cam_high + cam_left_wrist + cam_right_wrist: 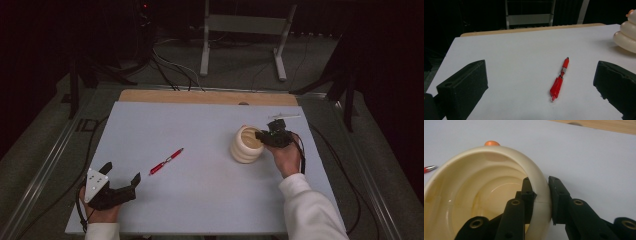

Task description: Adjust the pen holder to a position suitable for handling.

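While my right gripper (pixel 261 135) pinches the cup's (pixel 245 145) rim, one jaw inside and one outside, the cup sits on the right half of the table (pixel 200 190). Near the table's front left corner, my left gripper (pixel 122 175) rests with jaws spread wide, pointing at the red pen (pixel 166 161) lying just ahead

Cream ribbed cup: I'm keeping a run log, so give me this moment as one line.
right gripper: shut on cream ribbed cup rim | left gripper: open, holding nothing | red pen: lying on table
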The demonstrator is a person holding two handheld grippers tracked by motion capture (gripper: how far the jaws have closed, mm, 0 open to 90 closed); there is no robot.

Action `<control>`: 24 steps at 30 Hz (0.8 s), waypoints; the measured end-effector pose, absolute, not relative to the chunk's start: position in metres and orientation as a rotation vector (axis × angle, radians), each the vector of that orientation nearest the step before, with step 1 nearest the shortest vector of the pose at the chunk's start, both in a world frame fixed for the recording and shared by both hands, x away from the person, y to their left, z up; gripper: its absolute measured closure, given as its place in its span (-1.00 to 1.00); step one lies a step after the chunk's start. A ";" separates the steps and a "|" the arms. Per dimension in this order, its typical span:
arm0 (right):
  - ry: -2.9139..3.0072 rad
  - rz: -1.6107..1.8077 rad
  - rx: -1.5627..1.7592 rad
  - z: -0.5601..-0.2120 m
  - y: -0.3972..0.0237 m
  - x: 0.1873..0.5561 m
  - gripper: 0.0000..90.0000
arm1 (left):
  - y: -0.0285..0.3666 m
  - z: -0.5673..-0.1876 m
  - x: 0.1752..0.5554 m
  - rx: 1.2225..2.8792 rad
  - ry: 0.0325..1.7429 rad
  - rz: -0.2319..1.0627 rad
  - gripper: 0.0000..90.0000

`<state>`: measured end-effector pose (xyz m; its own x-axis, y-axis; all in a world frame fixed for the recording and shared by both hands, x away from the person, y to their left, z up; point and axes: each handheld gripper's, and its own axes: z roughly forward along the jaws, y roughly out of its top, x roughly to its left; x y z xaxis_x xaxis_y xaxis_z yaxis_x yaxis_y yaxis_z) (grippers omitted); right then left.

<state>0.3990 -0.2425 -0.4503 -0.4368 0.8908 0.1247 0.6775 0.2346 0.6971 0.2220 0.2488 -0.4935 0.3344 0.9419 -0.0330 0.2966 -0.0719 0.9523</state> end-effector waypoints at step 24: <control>2.393 1.044 1.263 -0.454 -0.161 0.383 0.69 | 0.249 -0.494 0.222 1.589 1.148 0.796 -1.00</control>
